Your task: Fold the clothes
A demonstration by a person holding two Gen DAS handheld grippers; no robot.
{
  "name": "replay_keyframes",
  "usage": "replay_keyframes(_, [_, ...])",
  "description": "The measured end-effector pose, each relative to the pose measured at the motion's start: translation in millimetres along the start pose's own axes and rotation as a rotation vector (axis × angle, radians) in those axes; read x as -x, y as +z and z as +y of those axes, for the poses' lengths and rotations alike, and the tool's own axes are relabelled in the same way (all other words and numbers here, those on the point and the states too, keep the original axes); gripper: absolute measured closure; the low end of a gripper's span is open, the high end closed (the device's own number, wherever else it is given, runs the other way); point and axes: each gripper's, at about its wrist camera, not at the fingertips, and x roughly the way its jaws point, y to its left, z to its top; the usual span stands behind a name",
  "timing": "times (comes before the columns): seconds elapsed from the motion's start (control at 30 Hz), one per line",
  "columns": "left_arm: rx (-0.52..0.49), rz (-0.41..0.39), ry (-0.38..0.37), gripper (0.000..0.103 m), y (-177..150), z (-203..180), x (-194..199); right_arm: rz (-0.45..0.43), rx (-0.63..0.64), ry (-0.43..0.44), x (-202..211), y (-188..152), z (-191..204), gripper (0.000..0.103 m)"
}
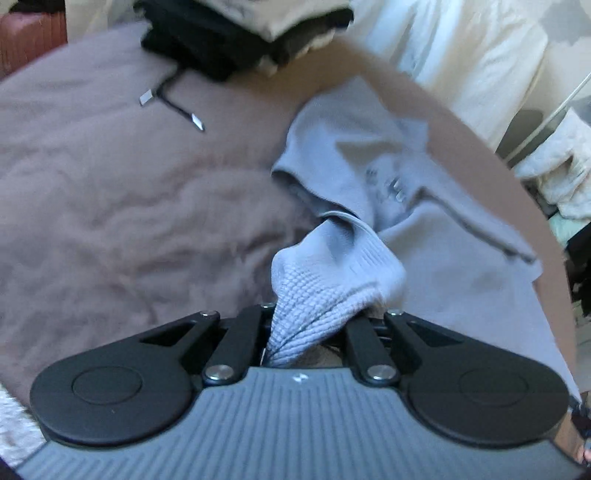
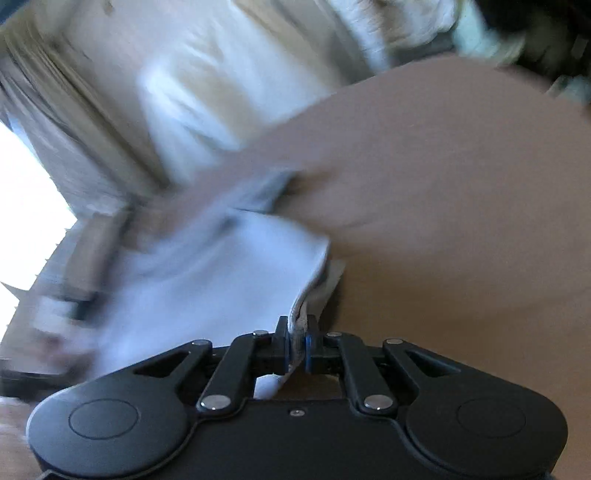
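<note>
Your left hand-held gripper [image 1: 310,328] is clamped on a bunched ribbed cuff or hem of the light blue-grey sweatshirt [image 1: 373,177], with the knit fabric squeezed between its fingers at lower centre of the left wrist view. The rest of the garment lies crumpled at centre right of that frame on the brown bed cover [image 1: 129,221]. There is printing on its chest, but it is too blurred to read. A stack of folded clothes [image 1: 243,33], dark and beige, sits at the top centre, with a black drawstring [image 1: 177,103] trailing from it onto the cover.

Your right hand-held gripper [image 2: 297,341] is pinched shut on a thin edge of the same sweatshirt [image 2: 207,280], which spreads to the centre left of the right wrist view, heavily motion-blurred. The cover [image 2: 443,221] fills the right side.
</note>
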Motion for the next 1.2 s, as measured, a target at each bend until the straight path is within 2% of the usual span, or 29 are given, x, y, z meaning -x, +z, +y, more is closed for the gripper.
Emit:
replay_keyframes(0.03, [-0.002, 0.016, 0.013, 0.099, -2.3, 0.8, -1.3, 0.016, -0.005, 0.043, 6.4, -1.5, -1.1, 0.095])
replay_keyframes(0.13, [-0.010, 0.064, 0.050, 0.099, -9.2, 3.0, -5.1, 0.125, 0.125, -0.092, 7.1, -17.5, 0.4, 0.095])
replay_keyframes(0.3, [-0.023, 0.142, 0.113, 0.092, -20.3, 6.6, -10.9, 0.196, 0.176, -0.184, -5.8, -41.4, -4.5, 0.091])
replay_keyframes(0.37, [-0.044, 0.121, 0.132, 0.086, -16.0, 3.0, 0.3, 0.221, 0.250, -0.226, -4.6, -42.7, -0.4, 0.087])
replay_keyframes(0.47, [-0.112, 0.051, 0.217, 0.083, -6.2, -5.6, 23.9, 0.190, 0.312, -0.265, 15.7, -38.3, 4.9, 0.073])
replay_keyframes(0.57, [-0.165, -0.007, 0.271, 0.076, 1.1, -15.3, 41.2, 0.114, 0.282, -0.181, 30.5, -27.8, 5.0, 0.065])
replay_keyframes(0.63, [-0.186, -0.036, 0.262, 0.068, 4.4, -20.2, 47.7, 0.077, 0.280, -0.118, 36.7, -26.3, 5.9, 0.060])
replay_keyframes(0.67, [-0.196, -0.049, 0.250, 0.067, 5.3, -22.6, 49.0, 0.063, 0.288, -0.095, 35.5, -26.7, 7.6, 0.057])
replay_keyframes(0.8, [-0.265, -0.165, 0.230, 0.067, -0.1, -30.9, 36.7, 0.038, 0.337, -0.045, -6.0, -24.0, 26.4, 0.054])
replay_keyframes(0.83, [-0.285, -0.182, 0.247, 0.067, -1.2, -33.5, 28.0, 0.037, 0.342, -0.030, -20.1, -21.3, 33.3, 0.054])
replay_keyframes(0.9, [-0.301, -0.159, 0.271, 0.067, -0.8, -41.1, 13.7, 0.036, 0.352, -0.001, -48.4, -16.0, 47.1, 0.054])
replay_keyframes(0.93, [-0.306, -0.156, 0.249, 0.067, 0.5, -45.4, 11.9, 0.035, 0.357, 0.013, -62.6, -13.3, 54.0, 0.054])
replay_keyframes(1.0, [-0.326, -0.174, 0.214, 0.067, 6.2, -52.0, 15.2, 0.017, 0.408, 0.031, -82.8, -1.7, 74.3, 0.053])
replay_keyframes(1.07, [-0.344, -0.201, 0.229, 0.061, 15.9, -55.4, 17.9, -0.025, 0.488, 0.029, -95.5, 17.1, 99.2, 0.052])
replay_keyframes(1.13, [-0.355, -0.214, 0.236, 0.058, 30.0, -53.3, 15.9, -0.089, 0.550, 0.013, -106.1, 37.4, 119.6, 0.046])
replay_keyframes(1.2, [-0.348, -0.192, 0.217, 0.057, 48.3, -46.3, 6.5, -0.116, 0.571, -0.005, -121.4, 62.7, 134.7, 0.033])
